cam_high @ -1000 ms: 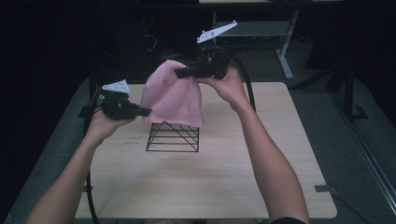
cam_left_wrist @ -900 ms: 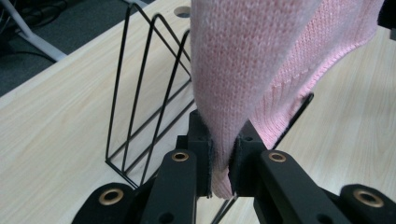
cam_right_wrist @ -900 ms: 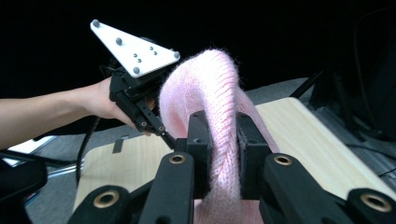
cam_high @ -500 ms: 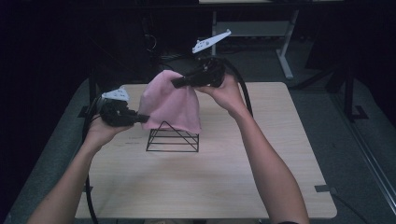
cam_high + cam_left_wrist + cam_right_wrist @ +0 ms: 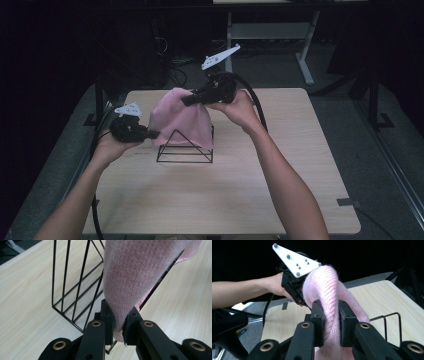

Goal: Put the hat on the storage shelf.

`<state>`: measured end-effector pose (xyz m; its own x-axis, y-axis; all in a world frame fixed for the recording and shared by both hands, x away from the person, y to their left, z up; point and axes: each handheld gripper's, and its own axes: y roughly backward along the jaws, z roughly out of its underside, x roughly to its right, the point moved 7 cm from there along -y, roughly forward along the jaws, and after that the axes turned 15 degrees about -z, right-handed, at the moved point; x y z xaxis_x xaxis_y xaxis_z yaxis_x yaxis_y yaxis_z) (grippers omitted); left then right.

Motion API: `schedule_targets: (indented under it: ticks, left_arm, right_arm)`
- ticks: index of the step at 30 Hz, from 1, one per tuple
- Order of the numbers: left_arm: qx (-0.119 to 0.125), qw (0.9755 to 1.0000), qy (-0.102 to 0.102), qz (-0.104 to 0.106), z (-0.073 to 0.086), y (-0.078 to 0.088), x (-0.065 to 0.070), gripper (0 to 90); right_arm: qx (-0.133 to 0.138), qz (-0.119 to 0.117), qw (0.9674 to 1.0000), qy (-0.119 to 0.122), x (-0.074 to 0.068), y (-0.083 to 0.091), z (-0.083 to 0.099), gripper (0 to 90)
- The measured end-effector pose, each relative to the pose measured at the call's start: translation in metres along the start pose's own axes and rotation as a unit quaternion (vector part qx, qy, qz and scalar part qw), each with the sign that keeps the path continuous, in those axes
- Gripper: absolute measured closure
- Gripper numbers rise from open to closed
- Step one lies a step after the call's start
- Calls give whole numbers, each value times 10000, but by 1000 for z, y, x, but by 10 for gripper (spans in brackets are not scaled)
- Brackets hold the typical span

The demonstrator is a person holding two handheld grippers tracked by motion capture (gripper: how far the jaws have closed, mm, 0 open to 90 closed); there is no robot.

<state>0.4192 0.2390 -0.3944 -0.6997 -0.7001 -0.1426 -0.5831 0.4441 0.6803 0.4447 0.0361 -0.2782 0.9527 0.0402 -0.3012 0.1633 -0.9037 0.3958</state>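
Left tongs [image 5: 117, 325] pinch the lower near edge of the pink knitted cloth [image 5: 180, 122]; right tongs [image 5: 331, 320] pinch its upper fold, their jaws having just been easing apart slightly with the fabric between them. The cloth hangs draped over the black wire rack [image 5: 185, 147] standing mid-counter [image 5: 225, 190]. Likely hazards: the right grip may slacken and let the upper fold slide off to the far side; the knit may snag on a wire; uneven pulling may tip or drag the light rack across the counter.
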Motion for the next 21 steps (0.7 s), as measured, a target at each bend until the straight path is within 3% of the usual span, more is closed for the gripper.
schedule_targets:
  ticks: [3,7,15,21]
  left_arm:
    - [-65,10000,42,3,3,-1,1,811]
    - [-113,9999,-52,-26,8,-3,0,809]
    - [-258,9997,30,-20,19,-11,3,810]
    - [-399,9990,-175,-107,21,-14,2,809]
  right_arm:
    - [-26,-10,10000,-25,1,-2,3,767]
    - [-63,-58,9999,-80,1,-6,7,766]
    - [-199,-87,9997,-142,4,-13,17,759]
    - [-234,-134,9995,-175,6,-16,23,754]
